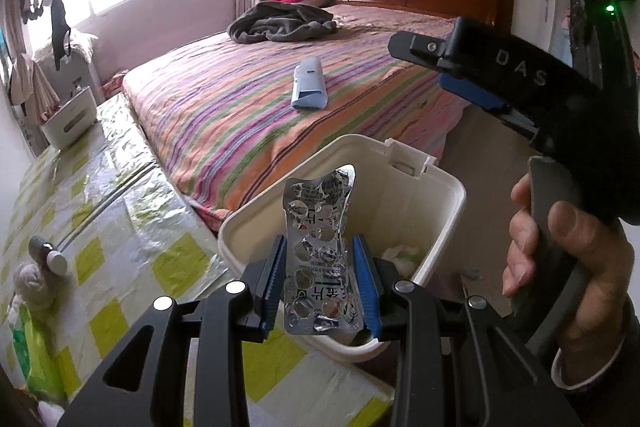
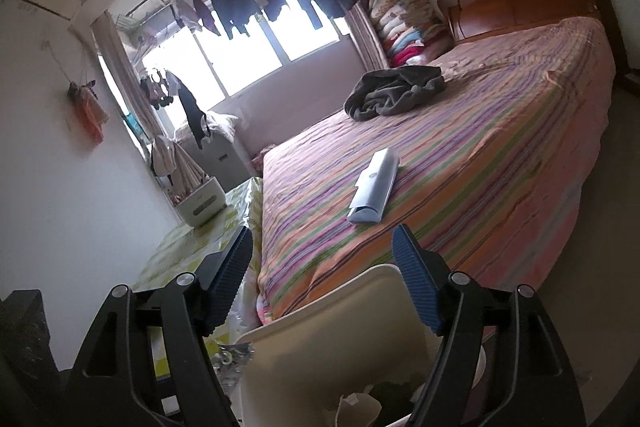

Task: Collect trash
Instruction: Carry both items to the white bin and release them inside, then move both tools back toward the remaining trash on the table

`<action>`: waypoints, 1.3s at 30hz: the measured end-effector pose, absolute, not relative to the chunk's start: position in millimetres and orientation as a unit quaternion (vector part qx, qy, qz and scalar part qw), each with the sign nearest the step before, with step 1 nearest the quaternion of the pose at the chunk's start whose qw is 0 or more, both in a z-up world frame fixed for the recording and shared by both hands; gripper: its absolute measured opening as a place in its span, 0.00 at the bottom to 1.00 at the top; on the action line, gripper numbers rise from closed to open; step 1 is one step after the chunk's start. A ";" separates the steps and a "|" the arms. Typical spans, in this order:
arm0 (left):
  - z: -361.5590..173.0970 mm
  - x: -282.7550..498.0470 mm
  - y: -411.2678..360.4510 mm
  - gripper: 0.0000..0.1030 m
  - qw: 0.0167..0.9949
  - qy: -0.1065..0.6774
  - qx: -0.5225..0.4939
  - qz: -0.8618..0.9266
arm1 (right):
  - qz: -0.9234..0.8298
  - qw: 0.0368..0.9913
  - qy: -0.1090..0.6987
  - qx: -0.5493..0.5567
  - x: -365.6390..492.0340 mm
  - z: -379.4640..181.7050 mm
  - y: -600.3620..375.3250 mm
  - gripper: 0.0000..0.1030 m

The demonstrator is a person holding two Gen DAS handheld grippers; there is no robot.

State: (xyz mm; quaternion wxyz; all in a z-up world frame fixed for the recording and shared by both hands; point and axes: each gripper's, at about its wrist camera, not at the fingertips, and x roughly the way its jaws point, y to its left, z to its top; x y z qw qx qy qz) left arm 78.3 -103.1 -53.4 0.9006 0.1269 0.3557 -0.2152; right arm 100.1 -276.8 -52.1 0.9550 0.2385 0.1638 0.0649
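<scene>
Blister pack clamped in left hand-held gripper above bin.

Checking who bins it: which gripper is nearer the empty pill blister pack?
Left. The left gripper grips the blister pack over the white bin; the right gripper hovers empty, up and to the right.
</scene>
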 end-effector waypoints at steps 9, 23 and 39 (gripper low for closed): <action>-58.6 88.0 -121.4 0.34 0.897 0.356 0.148 -0.216 | 0.064 0.952 0.164 0.252 100.4 -55.2 -282.6 0.69; -53.6 79.6 -131.2 0.74 0.905 0.321 0.197 -0.196 | 0.065 0.952 0.164 0.249 101.2 -54.7 -279.9 0.70; -34.7 74.2 2.6 0.74 0.943 0.308 0.098 -0.080 | 0.105 0.951 0.191 0.217 111.3 -53.0 -228.6 0.71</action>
